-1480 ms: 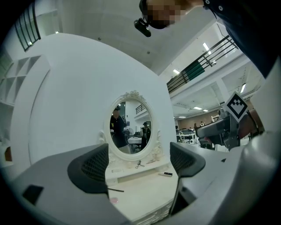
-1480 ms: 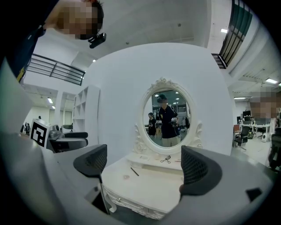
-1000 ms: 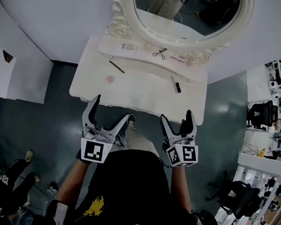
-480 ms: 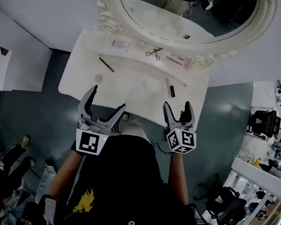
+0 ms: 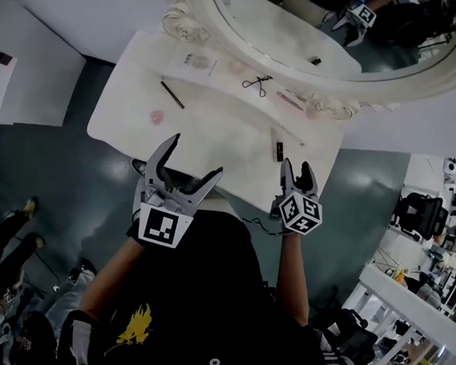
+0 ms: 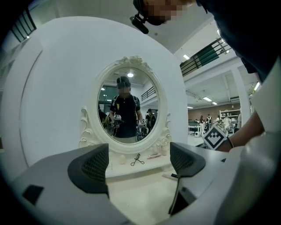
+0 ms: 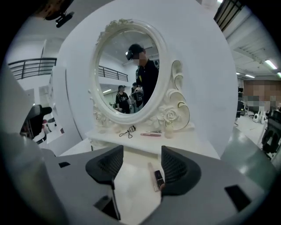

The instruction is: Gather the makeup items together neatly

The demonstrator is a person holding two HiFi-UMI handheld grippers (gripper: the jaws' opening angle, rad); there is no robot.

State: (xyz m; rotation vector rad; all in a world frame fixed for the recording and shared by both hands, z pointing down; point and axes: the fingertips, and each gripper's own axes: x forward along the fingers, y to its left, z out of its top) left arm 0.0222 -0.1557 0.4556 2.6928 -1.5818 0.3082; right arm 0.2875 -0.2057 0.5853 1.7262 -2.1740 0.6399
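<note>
We are holding the left gripper [image 5: 192,161] over the near edge of the vanity table [image 5: 217,129], jaws standing wide apart and empty. On the right gripper [image 5: 296,170], the jaws are closing, gripping nothing. The lipstick [image 5: 278,146] is lying on the table at this gripper's 11 o'clock. From the lipstick, the eyelash curler [image 5: 257,82] is lying at 12 o'clock and the pencil [image 5: 171,95] at 10 o'clock.

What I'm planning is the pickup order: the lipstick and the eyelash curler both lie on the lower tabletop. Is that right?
Not quite. The lipstick does lie on the lower tabletop, but the eyelash curler lies on the raised shelf at the foot of the mirror. The right gripper view shows this.
</note>
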